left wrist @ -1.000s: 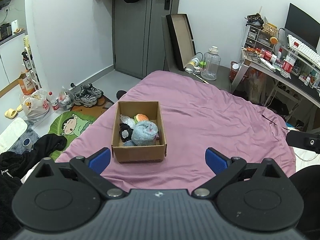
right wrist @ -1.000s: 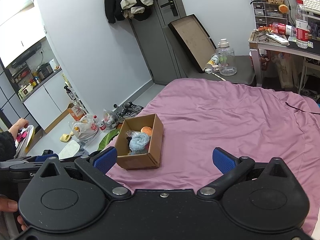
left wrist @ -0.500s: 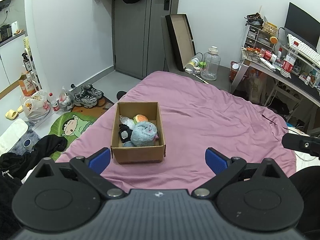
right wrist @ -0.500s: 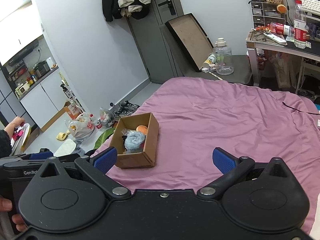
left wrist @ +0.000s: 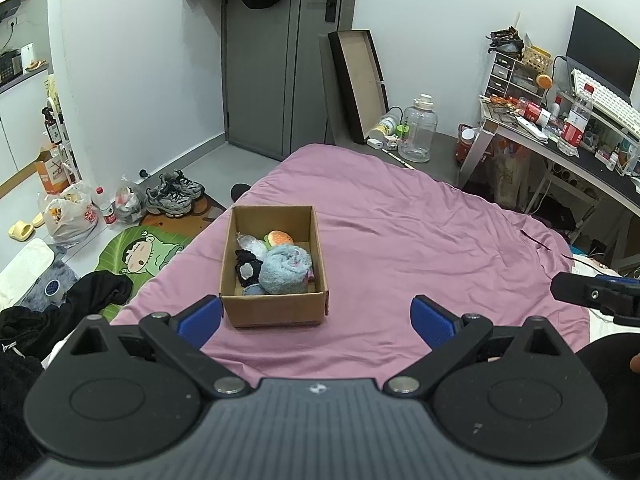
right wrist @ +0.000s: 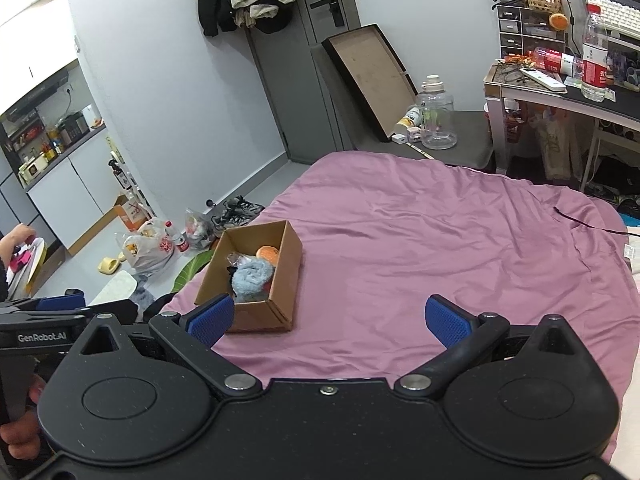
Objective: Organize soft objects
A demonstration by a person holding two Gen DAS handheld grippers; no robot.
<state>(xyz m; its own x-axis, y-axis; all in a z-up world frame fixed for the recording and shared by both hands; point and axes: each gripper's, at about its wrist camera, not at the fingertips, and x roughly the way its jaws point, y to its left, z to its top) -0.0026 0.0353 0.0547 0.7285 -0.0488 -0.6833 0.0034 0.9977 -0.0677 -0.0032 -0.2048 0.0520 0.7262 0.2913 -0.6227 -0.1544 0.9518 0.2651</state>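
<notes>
A brown cardboard box (left wrist: 276,308) stands on the purple bed sheet (left wrist: 420,248). It holds a fluffy blue soft toy (left wrist: 285,270), a burger plush (left wrist: 280,237), a black soft item (left wrist: 247,266) and a clear plastic bag (left wrist: 250,243). The box also shows in the right wrist view (right wrist: 286,280), with the blue toy (right wrist: 252,276) and burger plush (right wrist: 267,255) inside. My left gripper (left wrist: 316,316) is open and empty, just short of the box. My right gripper (right wrist: 328,318) is open and empty, to the right of the box.
Off the bed's left edge lie a green cartoon mat (left wrist: 140,252), black clothes (left wrist: 92,292), shoes (left wrist: 174,196) and plastic bags (left wrist: 68,216). A cluttered desk (left wrist: 568,136) stands at right. A water jug (left wrist: 418,132) and a leaning tray (left wrist: 356,80) stand by the door.
Both grippers have drawn back slightly from the box and stay open. The right wrist view has swung a little, so the box sits lower left. The box contents have not moved.
</notes>
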